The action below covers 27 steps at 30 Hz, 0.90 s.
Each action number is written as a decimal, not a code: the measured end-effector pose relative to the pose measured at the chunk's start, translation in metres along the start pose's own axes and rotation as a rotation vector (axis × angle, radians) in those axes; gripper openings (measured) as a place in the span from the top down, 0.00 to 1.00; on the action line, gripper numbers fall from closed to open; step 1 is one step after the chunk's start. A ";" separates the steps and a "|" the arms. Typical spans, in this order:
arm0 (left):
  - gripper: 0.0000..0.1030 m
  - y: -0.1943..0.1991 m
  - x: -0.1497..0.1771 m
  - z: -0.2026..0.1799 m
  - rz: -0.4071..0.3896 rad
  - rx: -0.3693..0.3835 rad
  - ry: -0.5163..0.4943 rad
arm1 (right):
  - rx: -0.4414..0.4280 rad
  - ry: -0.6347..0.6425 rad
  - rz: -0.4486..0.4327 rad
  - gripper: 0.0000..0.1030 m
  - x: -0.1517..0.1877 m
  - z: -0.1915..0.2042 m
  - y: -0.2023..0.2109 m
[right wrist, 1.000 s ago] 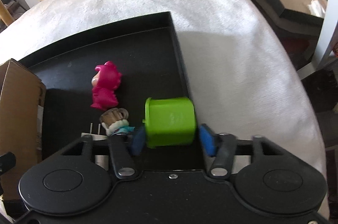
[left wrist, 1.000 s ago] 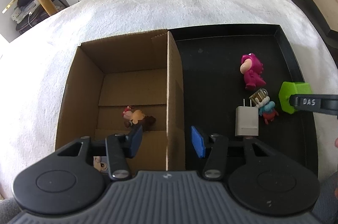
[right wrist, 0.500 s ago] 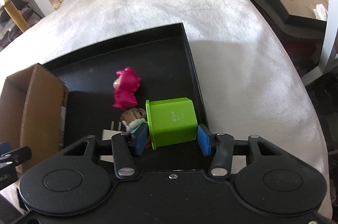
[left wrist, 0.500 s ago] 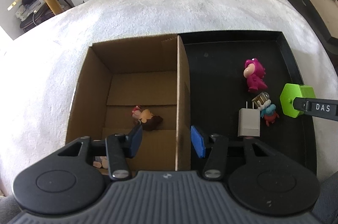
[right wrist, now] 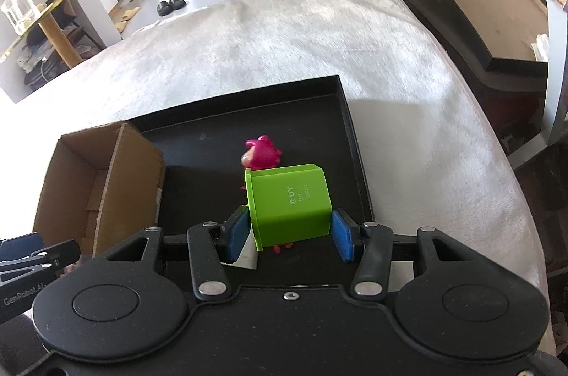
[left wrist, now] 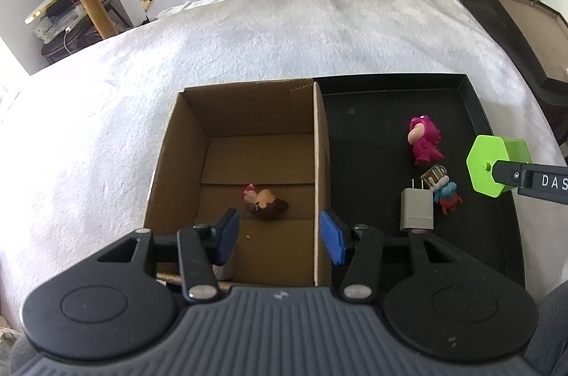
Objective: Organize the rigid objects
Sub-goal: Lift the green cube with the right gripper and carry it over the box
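The right gripper (right wrist: 289, 236) has its blue pads pressed against the two sides of a green cup (right wrist: 289, 204), which lies on its side between them, clear of the black tray (right wrist: 349, 142) below. Past the cup, beyond the fingertips, a pink dinosaur (right wrist: 261, 154) stands on the tray; a white charger (left wrist: 417, 211) and a small red-and-blue figure (left wrist: 448, 195) lie under and just left of the cup.

The left gripper (left wrist: 280, 232) is parted with nothing between its pads, and hangs over the near right wall of a cardboard box (left wrist: 188, 149). Just ahead of its left finger, a brown toy figure (left wrist: 264, 204) lies on the box floor. The box touches the tray's left side, both on a white blanket (left wrist: 248, 35).
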<state>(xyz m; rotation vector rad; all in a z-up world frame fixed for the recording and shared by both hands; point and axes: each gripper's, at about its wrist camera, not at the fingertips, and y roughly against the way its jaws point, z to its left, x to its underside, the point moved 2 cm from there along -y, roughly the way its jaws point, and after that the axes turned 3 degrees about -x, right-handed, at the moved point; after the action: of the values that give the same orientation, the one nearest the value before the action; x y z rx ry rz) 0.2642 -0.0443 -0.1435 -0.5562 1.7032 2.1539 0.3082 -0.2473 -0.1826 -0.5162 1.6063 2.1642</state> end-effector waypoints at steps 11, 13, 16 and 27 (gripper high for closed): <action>0.51 0.013 0.009 0.027 -0.031 0.010 0.017 | -0.004 0.052 -0.025 0.53 0.009 0.034 0.020; 0.51 0.014 0.010 0.033 -0.034 0.010 0.017 | -0.003 0.059 -0.027 0.53 0.009 0.040 0.022; 0.51 0.016 0.011 0.044 -0.040 0.008 0.026 | -0.003 0.070 -0.032 0.53 0.010 0.050 0.025; 0.51 0.014 0.008 0.085 -0.051 0.008 0.048 | 0.001 0.102 -0.062 0.53 0.003 0.089 0.027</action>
<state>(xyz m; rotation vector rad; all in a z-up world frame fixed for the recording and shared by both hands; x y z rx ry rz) 0.2424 0.0355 -0.1186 -0.6464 1.7028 2.1141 0.2864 -0.1682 -0.1382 -0.6767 1.6214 2.1225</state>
